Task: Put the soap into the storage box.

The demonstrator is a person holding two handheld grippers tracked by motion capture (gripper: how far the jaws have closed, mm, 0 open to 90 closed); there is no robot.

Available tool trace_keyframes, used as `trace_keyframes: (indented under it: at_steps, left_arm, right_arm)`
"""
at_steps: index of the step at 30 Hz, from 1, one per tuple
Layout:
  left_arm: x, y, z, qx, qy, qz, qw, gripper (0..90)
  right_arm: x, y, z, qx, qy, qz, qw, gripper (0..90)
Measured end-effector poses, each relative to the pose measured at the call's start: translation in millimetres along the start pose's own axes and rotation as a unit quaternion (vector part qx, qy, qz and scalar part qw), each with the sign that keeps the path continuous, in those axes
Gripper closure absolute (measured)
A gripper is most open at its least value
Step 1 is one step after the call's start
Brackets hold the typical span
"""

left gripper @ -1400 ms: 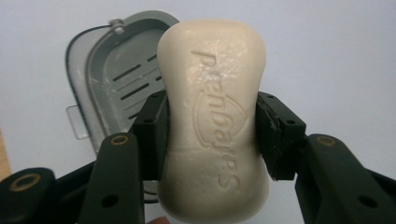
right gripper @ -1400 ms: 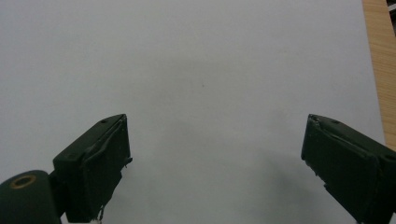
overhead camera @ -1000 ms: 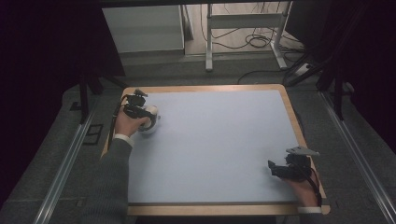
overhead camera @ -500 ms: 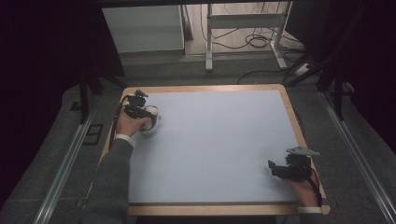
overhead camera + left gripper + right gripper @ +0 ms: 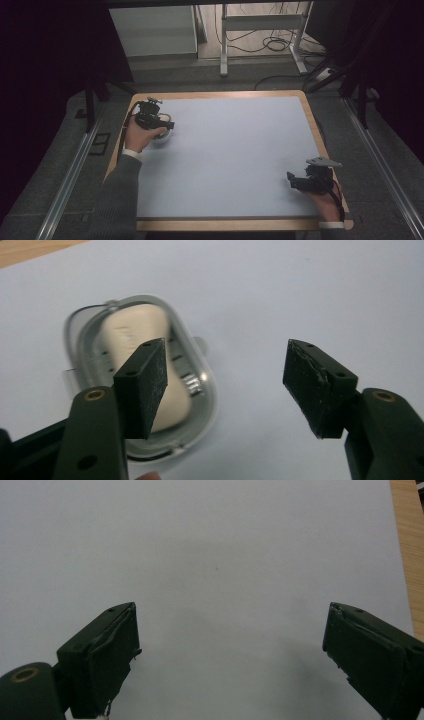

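A clear oval soap dish holding a cream bar of soap lies on the pale blue mat near its far left corner. My left gripper hovers just over it. Its jaws have just been opening and stand apart with nothing between them; the dish lies behind the left jaw. In the high view the left gripper sits right above the soap dish. My right gripper rests near the front right corner. Its jaws are wide open over bare mat.
The mat lies on a wooden board with a narrow rim all round. Beyond the far edge stand a white cabinet and a metal frame with cables on the floor. Dark rails run along both sides.
The left hand has pulled back and up a little from the dish, so more of the dish shows beside the gripper. The right hand has stayed put.
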State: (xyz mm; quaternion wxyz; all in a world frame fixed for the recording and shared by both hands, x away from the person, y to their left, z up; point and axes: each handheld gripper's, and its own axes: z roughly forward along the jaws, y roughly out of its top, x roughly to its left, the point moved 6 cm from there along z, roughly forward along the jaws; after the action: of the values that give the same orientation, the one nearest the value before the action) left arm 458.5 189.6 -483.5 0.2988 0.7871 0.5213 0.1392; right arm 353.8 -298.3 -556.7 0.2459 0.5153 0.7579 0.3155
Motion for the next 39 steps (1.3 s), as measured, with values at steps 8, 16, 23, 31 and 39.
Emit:
trace_keyframes:
  at_steps: [8, 16, 23, 31, 39]
  left_arm:
    - [-26.4, -24.4, -1.1, -0.018, -0.037, 0.028, 0.9988, 32.6]
    - [-34.4, -47.3, 0.4, -0.031, -0.051, 0.051, 0.9969, 33.1]
    - [-51.0, -80.8, 3.1, -0.034, -0.075, 0.054, 0.9951, 33.1]
    - [-69.0, -112.4, 11.5, -0.017, -0.095, 0.072, 0.9927, 33.1]
    - [-68.6, -135.4, 21.1, 0.0, -0.088, 0.073, 0.9935, 33.1]
  right_arm:
    - [-0.1, 0.5, -0.9, -0.002, -0.001, -0.001, 1.0, 7.6]
    - [0.1, 1.0, -1.8, -0.005, -0.002, -0.002, 1.0, 7.6]
    - [0.6, 1.5, -2.1, -0.008, -0.002, -0.006, 0.9999, 7.6]
    - [1.5, 1.8, -2.5, -0.009, -0.003, -0.01, 0.9999, 7.6]
    - [4.3, 2.6, -2.3, -0.011, 0.0, -0.014, 0.9998, 7.6]
